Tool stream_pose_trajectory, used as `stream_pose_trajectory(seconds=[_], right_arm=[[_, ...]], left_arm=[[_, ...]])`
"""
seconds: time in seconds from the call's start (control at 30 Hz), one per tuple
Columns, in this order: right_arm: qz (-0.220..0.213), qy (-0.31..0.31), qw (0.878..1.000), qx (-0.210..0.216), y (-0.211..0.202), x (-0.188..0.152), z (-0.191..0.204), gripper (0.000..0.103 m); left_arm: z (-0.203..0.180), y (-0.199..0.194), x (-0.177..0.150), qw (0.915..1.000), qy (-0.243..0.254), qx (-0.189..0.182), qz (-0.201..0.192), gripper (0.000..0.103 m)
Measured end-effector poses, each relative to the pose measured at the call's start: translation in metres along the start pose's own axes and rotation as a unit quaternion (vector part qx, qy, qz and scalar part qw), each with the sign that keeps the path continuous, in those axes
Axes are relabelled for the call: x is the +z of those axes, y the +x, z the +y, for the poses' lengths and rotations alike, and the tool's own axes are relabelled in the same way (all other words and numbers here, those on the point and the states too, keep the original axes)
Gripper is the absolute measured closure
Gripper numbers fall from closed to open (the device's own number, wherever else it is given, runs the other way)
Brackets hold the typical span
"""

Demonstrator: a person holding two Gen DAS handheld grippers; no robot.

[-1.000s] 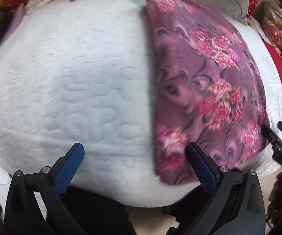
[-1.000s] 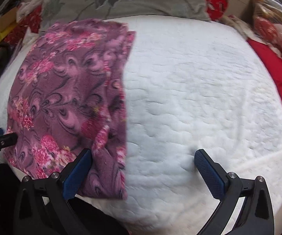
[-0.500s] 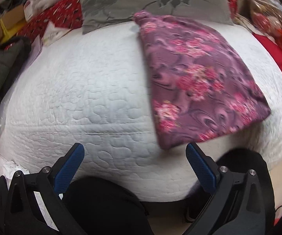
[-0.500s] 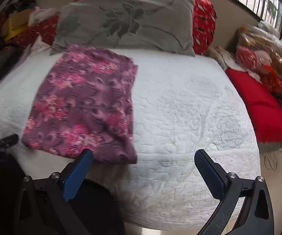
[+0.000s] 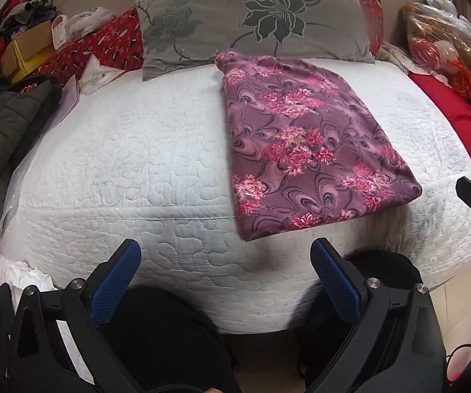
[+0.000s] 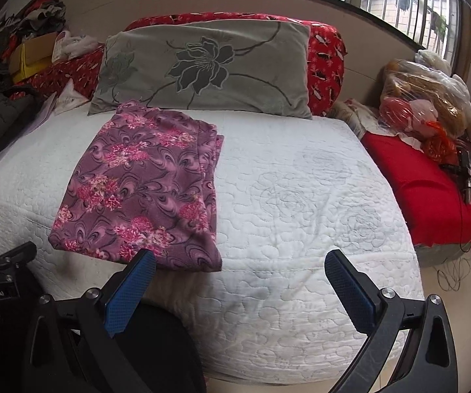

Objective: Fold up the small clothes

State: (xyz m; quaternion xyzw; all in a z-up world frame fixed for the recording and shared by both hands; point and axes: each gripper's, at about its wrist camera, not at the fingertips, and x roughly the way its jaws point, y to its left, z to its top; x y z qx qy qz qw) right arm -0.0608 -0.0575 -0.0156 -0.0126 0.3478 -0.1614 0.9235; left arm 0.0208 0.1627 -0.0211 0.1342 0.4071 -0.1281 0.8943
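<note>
Change: both grippers have drawn back from the bed since a second ago, when they were low over the quilt and the cloth filled each view; the whole mattress and the pillow behind it are now in sight.
Garment: a folded purple floral cloth lies flat on the white quilted bedspread, a neat rectangle with stacked layer edges showing along its right side in the right wrist view.
Position: its far end touches the grey flower-print pillow; its near end reaches the front edge of the mattress.
Left gripper: jaws spread wide, blue pads apart, nothing between them, held off the front of the bed, left of the cloth's near corner.
Right gripper: jaws likewise spread wide and empty; its left finger overlaps the cloth's near edge in the picture, though whether it touches the fabric is hard to tell from this angle.
Surroundings: a red patterned bolster sits behind the pillow, a dark padded jacket lies at the bed's left, and a red cushion with plastic-wrapped bags stands to the right.
Foreground: a dark rounded shape, possibly the person's knee, sits below the left gripper.
</note>
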Motion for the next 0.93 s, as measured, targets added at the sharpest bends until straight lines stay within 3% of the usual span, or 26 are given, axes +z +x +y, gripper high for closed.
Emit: stream_pose_trajectory(seconds=[0.93], right_arm=[[0.010,0.048,0.999,0.000,-0.004,-0.005,-0.025,0.000]], left_arm=[[-0.042,-0.035,0.001,0.9970,0.037,-0.065,-0.018,0.000]])
